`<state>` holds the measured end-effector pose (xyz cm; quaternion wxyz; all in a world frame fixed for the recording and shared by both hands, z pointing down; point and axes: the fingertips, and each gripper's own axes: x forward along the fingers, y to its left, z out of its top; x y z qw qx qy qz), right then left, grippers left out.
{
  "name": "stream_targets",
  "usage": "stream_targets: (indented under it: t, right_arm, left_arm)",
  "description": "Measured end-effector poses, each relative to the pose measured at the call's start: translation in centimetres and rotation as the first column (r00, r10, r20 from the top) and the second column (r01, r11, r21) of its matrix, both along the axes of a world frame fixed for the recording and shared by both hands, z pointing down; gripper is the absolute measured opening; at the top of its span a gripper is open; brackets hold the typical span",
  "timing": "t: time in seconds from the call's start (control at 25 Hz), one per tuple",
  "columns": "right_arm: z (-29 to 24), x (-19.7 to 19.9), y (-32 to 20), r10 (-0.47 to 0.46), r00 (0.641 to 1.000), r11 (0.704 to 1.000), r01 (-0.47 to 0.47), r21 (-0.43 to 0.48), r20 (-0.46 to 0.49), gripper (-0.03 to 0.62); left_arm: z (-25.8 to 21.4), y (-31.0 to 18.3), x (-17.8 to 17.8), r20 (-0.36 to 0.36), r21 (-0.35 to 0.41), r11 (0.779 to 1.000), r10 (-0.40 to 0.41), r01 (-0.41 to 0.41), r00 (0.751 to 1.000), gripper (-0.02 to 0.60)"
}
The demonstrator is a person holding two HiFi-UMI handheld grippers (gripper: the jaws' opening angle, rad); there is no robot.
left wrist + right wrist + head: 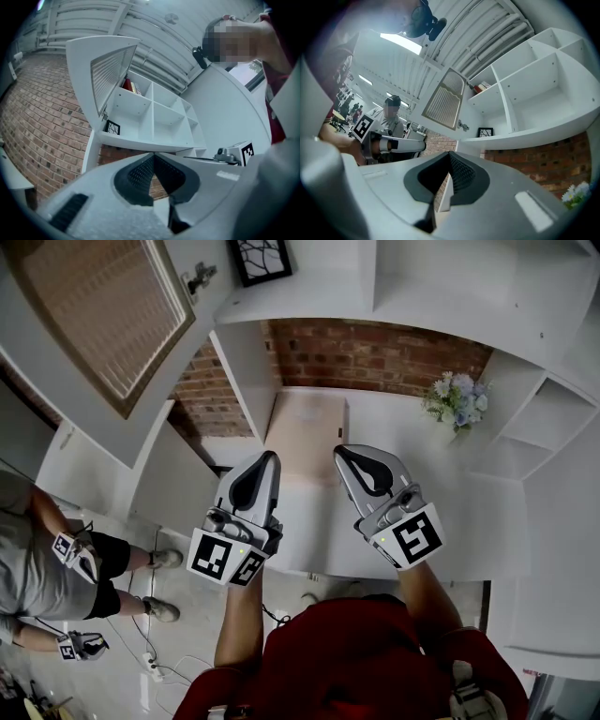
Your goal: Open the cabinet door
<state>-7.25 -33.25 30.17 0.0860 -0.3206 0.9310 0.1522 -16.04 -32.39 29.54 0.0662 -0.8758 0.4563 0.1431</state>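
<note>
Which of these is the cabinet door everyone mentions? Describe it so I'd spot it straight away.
Find the white shelf unit against the brick wall. At its left end, beside the compartment with the black-framed picture, the door stands swung wide open. It alone has a slatted panel in a brownish frame; the other compartments are plain, open white boxes.

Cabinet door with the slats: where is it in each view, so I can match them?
Head view: cabinet door at upper left, swung open.
Left gripper view: upper left of centre, left of the shelves.
Right gripper view: just above centre.
Shared landmark: black framed picture beside the door.
</note>
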Motion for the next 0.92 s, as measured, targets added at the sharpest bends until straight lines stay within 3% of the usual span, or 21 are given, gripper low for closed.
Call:
stream_targets:
  t: [0.92]
  right_arm:
    - [-0.2,3.2,-2.5,-0.048,0.998,0.999,0.048,-0.007,0.045,0.011]
  left_arm:
    - [-0.5,-1.9,2.8,0.024,0.009,0.999,-0.040,0.039,0.999,0.000]
